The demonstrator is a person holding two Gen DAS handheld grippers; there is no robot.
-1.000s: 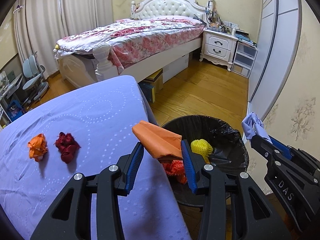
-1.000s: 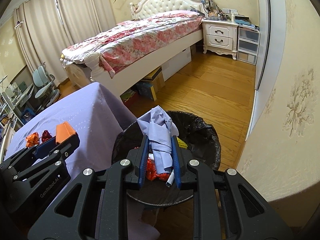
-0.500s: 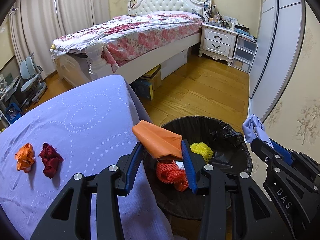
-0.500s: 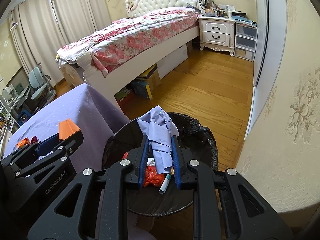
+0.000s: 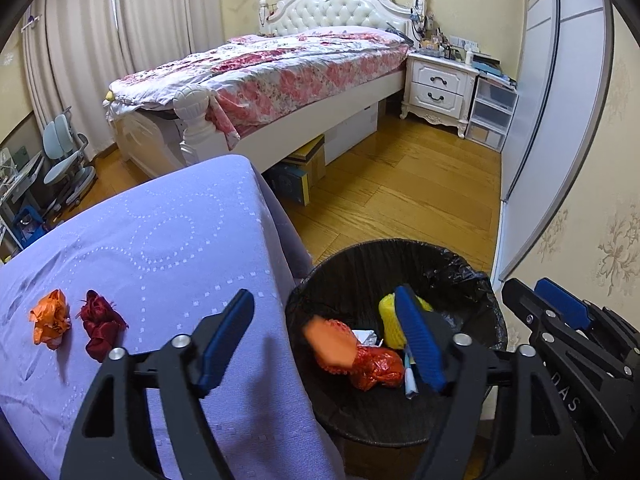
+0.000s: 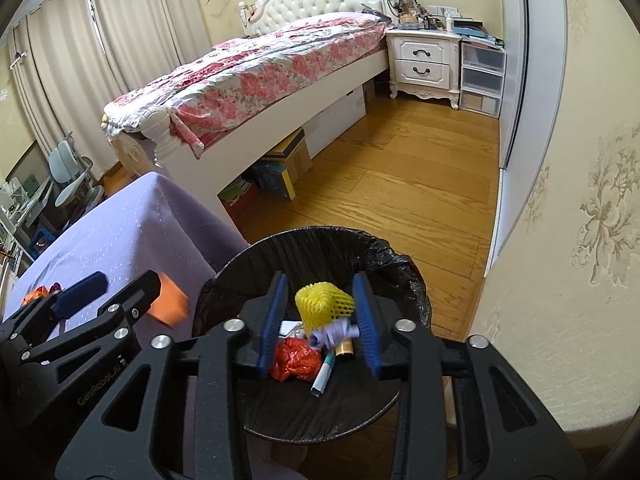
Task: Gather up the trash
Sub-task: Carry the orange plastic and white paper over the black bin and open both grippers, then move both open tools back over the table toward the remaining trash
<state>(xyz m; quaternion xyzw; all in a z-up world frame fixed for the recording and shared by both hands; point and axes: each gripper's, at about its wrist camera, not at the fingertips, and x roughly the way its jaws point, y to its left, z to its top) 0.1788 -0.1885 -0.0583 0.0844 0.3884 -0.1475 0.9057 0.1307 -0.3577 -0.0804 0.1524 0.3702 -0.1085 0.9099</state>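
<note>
My left gripper [image 5: 320, 340] is open over the near rim of the black-lined trash bin [image 5: 360, 256]. The orange paper [image 5: 330, 346] is blurred, loose, falling between the jaws; it also shows in the right wrist view [image 6: 170, 300]. My right gripper [image 6: 320, 320] is open above the bin [image 6: 400, 264]. The pale blue paper [image 6: 332, 334] lies loose among the trash below it. An orange wad [image 5: 50, 318] and a dark red wad [image 5: 100, 320] lie on the purple tablecloth [image 5: 160, 248].
In the bin are a yellow foam net [image 6: 324, 304], a red-orange bag [image 6: 294, 362] and a marker [image 6: 324, 376]. A bed [image 5: 280, 76], nightstand [image 5: 438, 84] and plastic drawers [image 5: 494, 112] stand beyond the wood floor. The wall is close on the right.
Both grippers opened. The orange paper left the left gripper and is falling; the pale blue paper dropped from the right gripper into the bin.
</note>
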